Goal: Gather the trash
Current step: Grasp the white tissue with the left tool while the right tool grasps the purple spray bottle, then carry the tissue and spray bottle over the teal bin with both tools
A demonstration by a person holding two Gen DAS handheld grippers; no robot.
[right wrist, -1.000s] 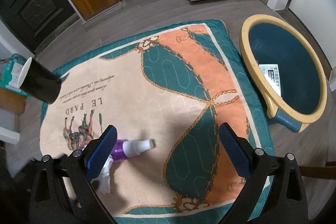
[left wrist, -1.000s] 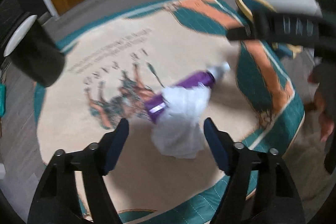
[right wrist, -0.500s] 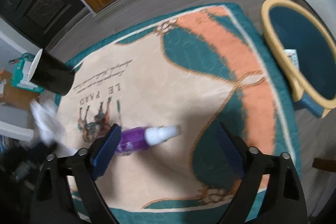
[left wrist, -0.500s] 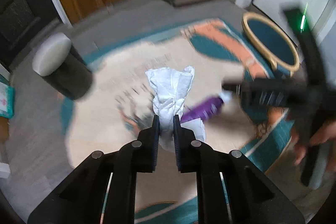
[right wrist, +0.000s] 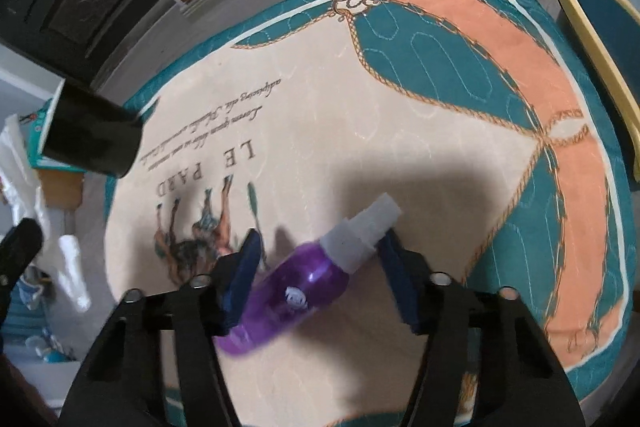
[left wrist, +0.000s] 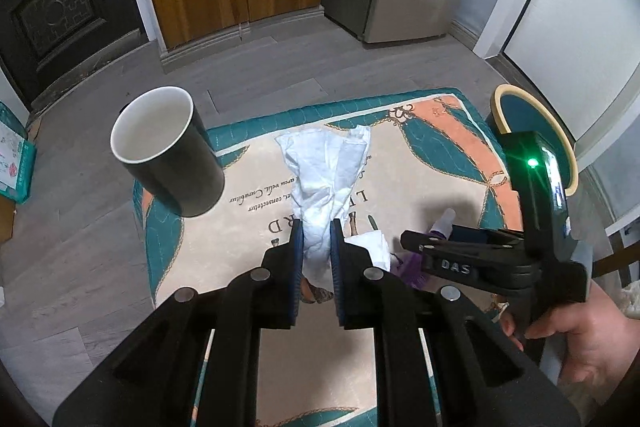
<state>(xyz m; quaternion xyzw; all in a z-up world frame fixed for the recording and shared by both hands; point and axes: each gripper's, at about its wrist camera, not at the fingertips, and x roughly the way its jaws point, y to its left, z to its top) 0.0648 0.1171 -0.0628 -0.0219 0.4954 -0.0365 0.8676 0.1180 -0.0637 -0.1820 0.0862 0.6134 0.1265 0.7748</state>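
Over the rug, left claw pinches white tissue; right claw, half-wide and just been closing, straddles the purple bottle at six o'clock.

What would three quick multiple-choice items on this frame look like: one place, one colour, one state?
1. The spray bottle lies:
A in the basin
B between the right claw's fingers on the mat
C inside the cup

2. The bottle body is:
A purple
B green
C red

3. The left claw is:
A wide open
B shut on the white tissue
C holding the cup

Key: B, it lies on the mat in the right claw's gap; A, the translucent body is purple; B, the pads pinch the tissue.
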